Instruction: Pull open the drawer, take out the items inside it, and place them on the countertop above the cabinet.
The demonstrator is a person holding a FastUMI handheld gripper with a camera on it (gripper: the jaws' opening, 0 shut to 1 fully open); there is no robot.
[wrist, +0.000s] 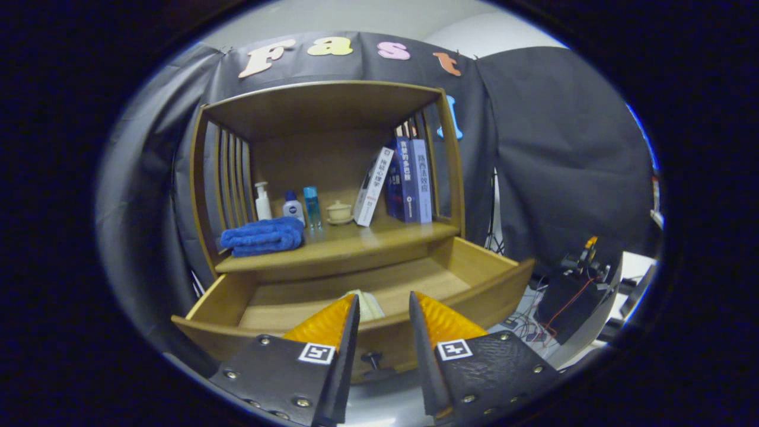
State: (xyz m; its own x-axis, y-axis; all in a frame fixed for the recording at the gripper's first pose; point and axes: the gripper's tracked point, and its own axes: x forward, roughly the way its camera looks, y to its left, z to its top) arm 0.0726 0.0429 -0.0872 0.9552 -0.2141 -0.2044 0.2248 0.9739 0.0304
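Currently the gripper (383, 302) is hovering over the front of the drawer (284, 296) with its fingers spread, a clear gap between them, pinching nothing. The drawer is standing pulled out of the cabinet (204, 178), its long axis running side to side across the cabinet's width and its open end facing the gripper. Its knob (372, 357) is showing on the front panel, low in the gap between the fingers.

Inside the drawer, a pale item (369, 303) is lying near the front wall, just ahead of the fingertips and between them. Most of it is being hidden by the left finger and by the drawer's front edge, so I cannot tell what it is, nor which way its long axis lies. The drawer floor behind it is showing bare wood; the front corners of the drawer are cut off by the fingers.

On the countertop (367, 240) above the drawer, a folded blue towel (262, 235) is lying at the left. Behind it a white pump bottle (262, 201), a small white bottle (293, 207) with a blue cap and a blue bottle (312, 206) are standing upright in a row. A small lidded cup (339, 212) is sitting beside them on a saucer. Further right, a white book (373, 186) is leaning against upright blue books (412, 178).

Off to the right of the cabinet, a dark device (572, 296) with wires is sitting on a surface; its details are hard to make out.
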